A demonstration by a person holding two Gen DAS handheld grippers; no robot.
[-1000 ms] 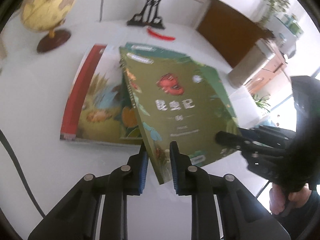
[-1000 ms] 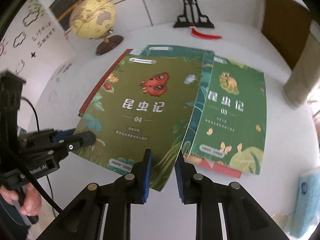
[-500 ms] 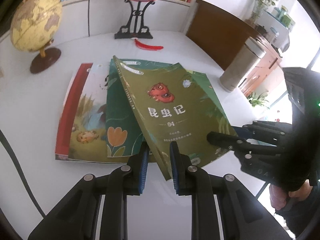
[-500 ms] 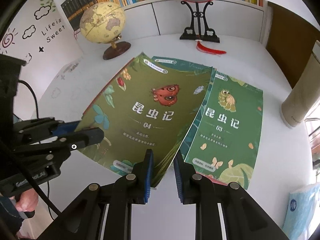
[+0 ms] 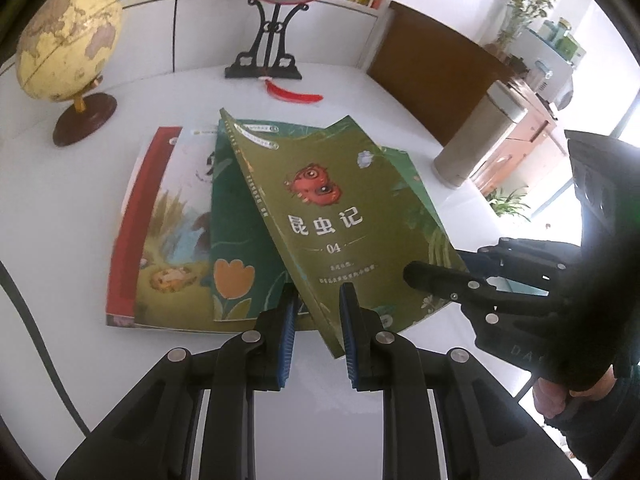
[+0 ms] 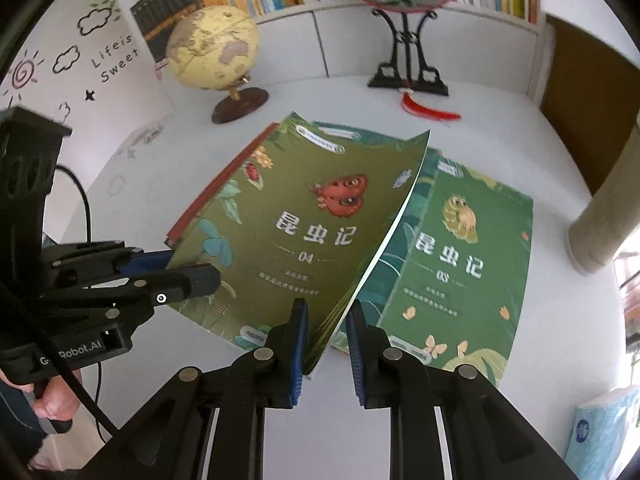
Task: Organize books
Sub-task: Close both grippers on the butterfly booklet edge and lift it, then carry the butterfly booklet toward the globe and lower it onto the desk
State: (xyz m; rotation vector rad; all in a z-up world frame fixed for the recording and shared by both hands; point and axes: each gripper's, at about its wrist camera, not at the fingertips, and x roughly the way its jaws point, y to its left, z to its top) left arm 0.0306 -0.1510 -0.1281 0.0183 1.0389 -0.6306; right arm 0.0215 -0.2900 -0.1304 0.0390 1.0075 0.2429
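An olive-green book marked 04 (image 5: 340, 216) hangs tilted above a loose stack on the white table (image 5: 60, 240). My left gripper (image 5: 316, 320) is shut on its near left corner. My right gripper (image 6: 326, 320) is shut on its near right corner, where the pages bend. Each gripper shows in the other's view, the right gripper (image 5: 436, 280) and the left gripper (image 6: 192, 276) both clamped on the book's edge. Under it lie a red-spined picture book (image 5: 132, 220), a dark green tulip book (image 5: 236, 248) and a green book marked 03 (image 6: 472, 248).
A yellow globe (image 5: 64, 40) stands back left, and a black fan stand (image 5: 272, 52) with a red tassel (image 5: 296, 94) at the back. A beige flask (image 5: 476, 140) stands to the right and a blue tissue pack (image 6: 600, 428) near right. Bookshelves line the wall.
The olive book has lifted and tilted off the stack, uncovering the dark green tulip book. Both grippers kept hold of their corners, and both views now take in more of the shelf.
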